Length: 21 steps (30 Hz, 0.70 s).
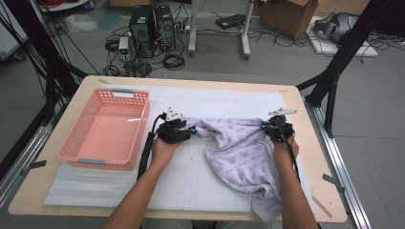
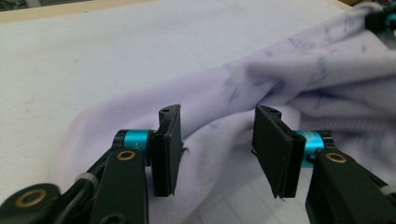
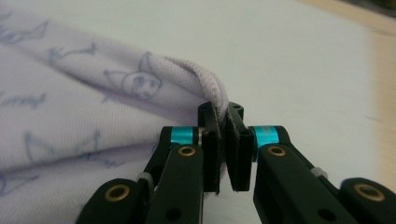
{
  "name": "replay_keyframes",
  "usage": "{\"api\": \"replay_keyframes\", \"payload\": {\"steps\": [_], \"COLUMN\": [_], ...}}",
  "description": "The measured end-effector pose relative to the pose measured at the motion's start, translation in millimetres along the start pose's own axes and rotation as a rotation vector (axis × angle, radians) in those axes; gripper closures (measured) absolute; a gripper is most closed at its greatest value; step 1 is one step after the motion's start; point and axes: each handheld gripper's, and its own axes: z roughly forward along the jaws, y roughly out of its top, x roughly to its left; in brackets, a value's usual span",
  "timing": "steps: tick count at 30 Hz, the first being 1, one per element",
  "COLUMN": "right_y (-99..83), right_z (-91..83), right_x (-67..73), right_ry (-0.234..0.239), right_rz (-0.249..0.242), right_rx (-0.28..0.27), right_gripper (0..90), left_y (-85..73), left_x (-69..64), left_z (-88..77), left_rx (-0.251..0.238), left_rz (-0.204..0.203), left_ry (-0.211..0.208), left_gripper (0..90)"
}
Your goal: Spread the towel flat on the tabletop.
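The right gripper (image 3: 223, 154) pinches the ribbed hem of the lilac printed garment (image 1: 243, 152), which lies crumpled on the white grid mat (image 1: 191, 183). The left gripper (image 2: 217, 149) stands half open astride soft cloth, pads clear. The high view adds a pink lattice basket (image 1: 106, 129).

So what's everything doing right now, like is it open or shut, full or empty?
Pale lilac printed cloth: crumpled on the white mat, one edge hanging over the table's near side.
Pink plastic basket: upright, empty.
Left gripper: jaws apart, cloth between them, pads not pressing it.
Right gripper: shut on the cloth's ribbed hem.
White mat: flat on the wooden table.
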Motion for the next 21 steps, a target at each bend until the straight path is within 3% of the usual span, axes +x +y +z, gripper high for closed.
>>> {"api": "replay_keyframes", "payload": {"steps": [1, 2, 3, 4, 5, 6, 7, 8, 9, 10, 11, 13, 15, 18, 21], "right_y": [-1.3, -4.5, -4.5, -7.4, -7.4, -8.2, -8.2, -8.1, -8.2, -8.6, -8.6, -9.8, -14.9, -19.8, -30.0], "right_z": [-1.9, -5.3, -5.3, -6.2, -6.2, -9.3, -9.3, -12.6, -21.5, -26.1, -26.1, -35.5, -51.0, -61.9, -82.0], "right_x": [-6.0, -16.5, -16.5, -21.6, -21.6, -19.6, -19.6, -18.3, -15.5, -14.4, -14.4, -10.9, -4.5, -1.9, 1.2], "right_ry": [-0.057, -0.114, -0.114, -0.084, -0.084, -0.074, -0.074, -0.059, -0.044, -0.031, -0.031, -0.004, 0.023, 0.046, 0.093], "right_rz": [0.013, 0.06, 0.06, 0.111, 0.111, 0.107, 0.107, 0.111, 0.112, 0.11, 0.11, 0.091, 0.048, 0.034, 0.02], "right_rx": [0.001, 0.005, 0.005, 0.012, 0.012, 0.0, 0.0, -0.013, -0.047, -0.063, -0.063, -0.073, -0.092, -0.108, -0.136], "right_gripper": [85.7, 85.2, 85.2, 79.5, 79.5, 69.1, 69.1, 67.1, 64.7, 64.2, 64.2, 63.6, 63.6, 63.6, 63.5], "left_y": [0.3, 1.2, 1.2, 1.6, 2.1, 2.6, 2.6, 2.5, 1.5, 1.5, 0.6, -1.0, -1.6, -1.1, -2.8], "left_x": [-1.9, -6.1, -6.1, -8.7, -11.7, -19.7, -19.7, -24.6, -35.6, -35.6, -40.8, -50.8, -59.8, -71.1, -82.4], "left_z": [-0.5, -2.1, -2.1, -2.6, -3.2, -3.5, -3.5, -2.9, 0.2, 0.2, 3.0, 10.3, 18.0, 29.6, 41.9], "left_rx": [0.0, -0.006, -0.006, -0.007, -0.006, -0.001, -0.001, 0.003, 0.017, 0.017, 0.024, 0.043, 0.052, 0.062, 0.102], "left_rz": [0.002, 0.004, 0.004, 0.009, 0.019, 0.037, 0.037, 0.048, 0.081, 0.081, 0.087, 0.107, 0.105, 0.102, 0.098], "left_ry": [-0.01, -0.046, -0.046, -0.069, -0.094, -0.145, -0.145, -0.172, -0.216, -0.216, -0.241, -0.272, -0.289, -0.302, -0.302], "left_gripper": [51.0, 50.8, 51.8, 53.7, 53.7, 60.5, 64.7, 64.7, 70.8, 70.8, 70.8, 68.7, 61.0, 54.5, 48.2]}}
